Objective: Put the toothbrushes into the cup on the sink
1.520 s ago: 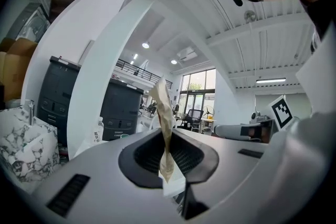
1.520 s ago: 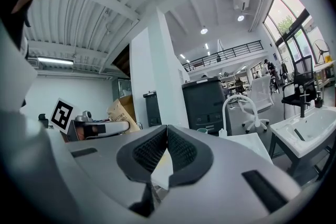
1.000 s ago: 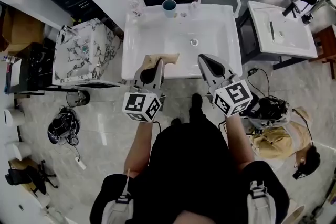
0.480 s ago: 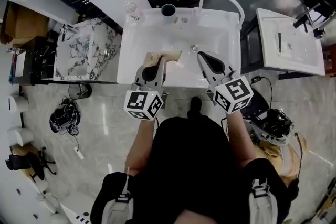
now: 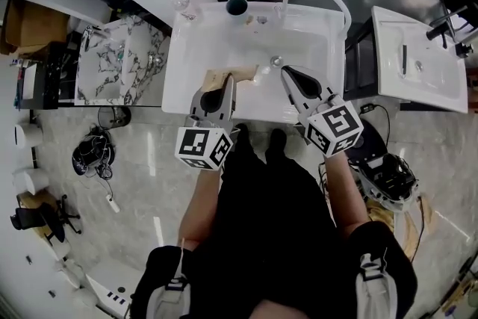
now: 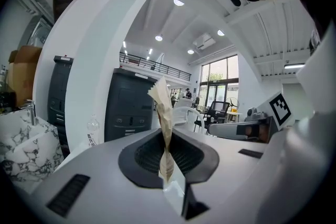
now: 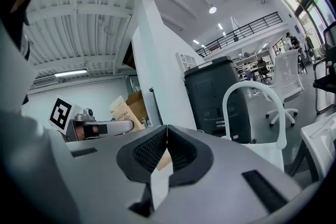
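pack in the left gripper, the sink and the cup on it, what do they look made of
Pack: tan, matte and creased, a thin sheet seen edge-on between the left gripper's jaws; likely paper or thin card.
Sink: glossy white with soft highlights; probably ceramic, perhaps resin.
Cup: teal and smooth; plastic or glazed ceramic, too small to tell.

Sink (image 5: 246, 48): plain white.
Cup (image 5: 237, 6): dark teal.
Paper packet (image 5: 233, 75): kraft tan, dark print.
Left tool (image 5: 226, 90), right tool (image 5: 285, 72): grey shells, black ribbed pads, black-and-white square markers on the cubes.
Marble block (image 5: 119, 63): white with dark veining.
Floor (image 5: 149, 175): pale grey, glossy.
Person's clothing (image 5: 269, 235): black.
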Demonstrator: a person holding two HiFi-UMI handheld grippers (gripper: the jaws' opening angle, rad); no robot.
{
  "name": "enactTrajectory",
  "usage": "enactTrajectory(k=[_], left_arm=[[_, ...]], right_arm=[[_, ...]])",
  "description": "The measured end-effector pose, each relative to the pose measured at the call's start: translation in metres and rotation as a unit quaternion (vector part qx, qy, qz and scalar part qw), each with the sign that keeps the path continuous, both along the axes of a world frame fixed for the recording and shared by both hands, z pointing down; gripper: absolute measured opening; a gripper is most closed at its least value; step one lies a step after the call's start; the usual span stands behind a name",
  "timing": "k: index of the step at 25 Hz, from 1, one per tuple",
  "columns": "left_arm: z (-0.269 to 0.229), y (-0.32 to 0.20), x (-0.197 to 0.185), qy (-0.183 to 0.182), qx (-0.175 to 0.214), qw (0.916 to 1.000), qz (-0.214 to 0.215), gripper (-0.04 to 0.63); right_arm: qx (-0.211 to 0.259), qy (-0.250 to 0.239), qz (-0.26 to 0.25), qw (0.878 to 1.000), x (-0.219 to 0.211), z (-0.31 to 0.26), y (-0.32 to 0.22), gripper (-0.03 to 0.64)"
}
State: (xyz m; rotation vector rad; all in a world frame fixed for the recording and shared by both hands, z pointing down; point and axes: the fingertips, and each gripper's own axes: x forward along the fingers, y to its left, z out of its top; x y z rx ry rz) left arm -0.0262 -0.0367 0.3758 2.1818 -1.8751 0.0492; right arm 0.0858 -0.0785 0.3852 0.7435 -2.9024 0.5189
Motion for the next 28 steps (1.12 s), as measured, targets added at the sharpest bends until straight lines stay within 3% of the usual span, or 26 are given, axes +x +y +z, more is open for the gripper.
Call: enactTrajectory(k=[13, 28], left_arm=[[0.003, -0.023, -0.034, 0.012, 0.004, 0.9998, 0.016, 0.037], [0.009, -0.104, -0.078, 0.036, 0.004, 0.9955, 0.088, 0.037]], right_arm=[[0.000, 0.013, 0.019, 1.000, -0.031, 0.002, -0.015, 0.031], [0.000, 0.043, 0.099, 0.994, -0.066, -0.002, -0.068, 0.031]])
